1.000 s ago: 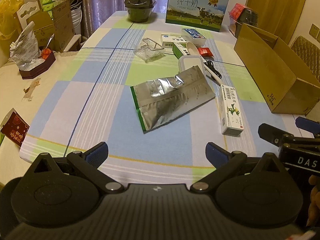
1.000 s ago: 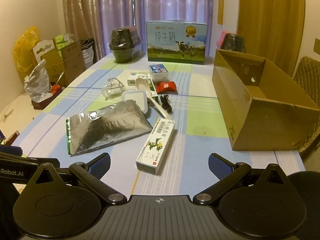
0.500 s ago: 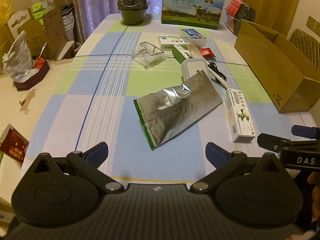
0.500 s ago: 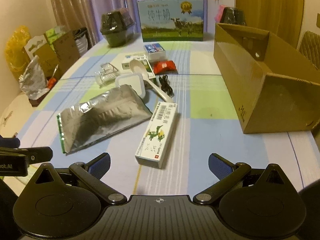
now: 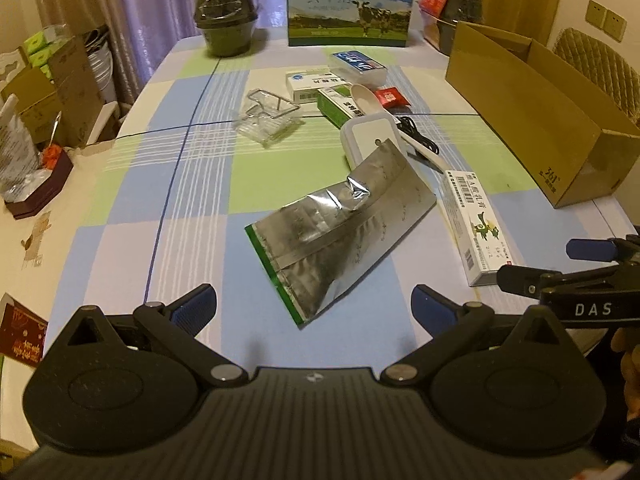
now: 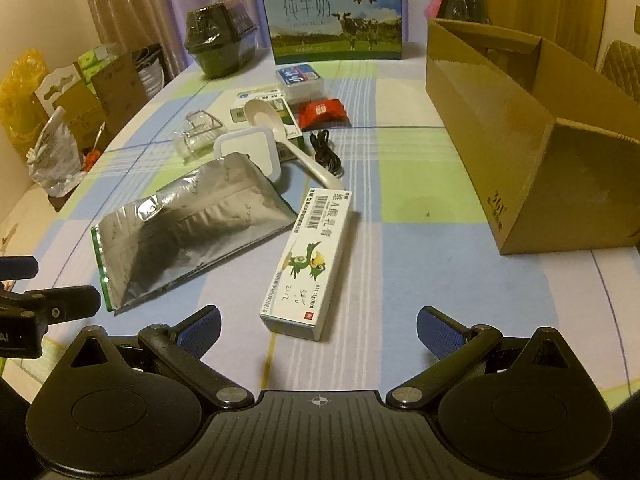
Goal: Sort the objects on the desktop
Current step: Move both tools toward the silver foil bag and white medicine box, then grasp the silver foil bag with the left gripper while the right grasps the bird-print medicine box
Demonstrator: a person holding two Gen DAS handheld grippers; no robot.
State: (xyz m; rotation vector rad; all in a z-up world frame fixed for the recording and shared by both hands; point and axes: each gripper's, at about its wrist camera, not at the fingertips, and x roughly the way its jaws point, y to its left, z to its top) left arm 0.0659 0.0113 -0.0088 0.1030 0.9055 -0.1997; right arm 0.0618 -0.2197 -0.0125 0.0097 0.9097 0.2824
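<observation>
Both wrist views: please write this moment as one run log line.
left gripper: open, empty, before foil pouch | right gripper: open, empty, before ointment box | cardboard box: open

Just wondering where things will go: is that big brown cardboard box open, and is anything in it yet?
Open: the cardboard box has no lid or closed flaps over its top. The inner walls that show are bare, but its floor is hidden, so I cannot tell if it is empty.
</observation>
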